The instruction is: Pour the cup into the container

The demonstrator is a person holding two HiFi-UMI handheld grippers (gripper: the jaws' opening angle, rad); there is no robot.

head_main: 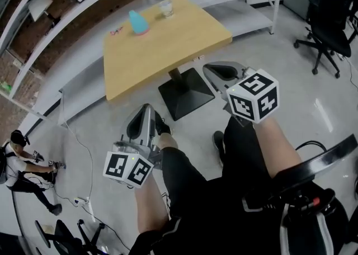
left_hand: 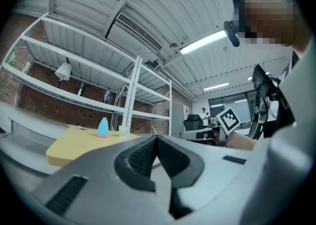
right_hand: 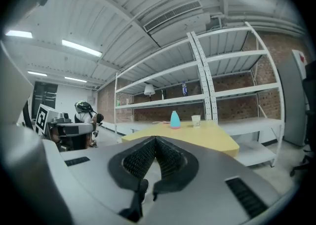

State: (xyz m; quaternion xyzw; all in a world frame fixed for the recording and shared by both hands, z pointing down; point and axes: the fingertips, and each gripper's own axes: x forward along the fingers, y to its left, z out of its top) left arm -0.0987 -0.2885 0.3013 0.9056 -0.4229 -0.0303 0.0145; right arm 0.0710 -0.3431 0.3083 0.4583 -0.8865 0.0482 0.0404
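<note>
A clear cup [head_main: 166, 8] stands near the far edge of the yellow table [head_main: 184, 38], with a turquoise cone-shaped container [head_main: 138, 23] to its left. Both also show small in the right gripper view, the cup [right_hand: 196, 120] right of the container [right_hand: 175, 120], and in the left gripper view, the container [left_hand: 102, 127] left of the cup [left_hand: 121, 130]. My left gripper [head_main: 146, 115] and right gripper [head_main: 215, 70] hang over the floor, well short of the table, both shut and empty. Their jaws meet at the tips, left gripper [left_hand: 157, 139], right gripper [right_hand: 156, 140].
The table stands on a black pedestal base [head_main: 184, 94]. White metal shelving [head_main: 84, 2] runs behind it against a brick wall. A black office chair [head_main: 330, 24] is at the right. A person [head_main: 25, 164] crouches on the floor at the left, near cables [head_main: 84, 198].
</note>
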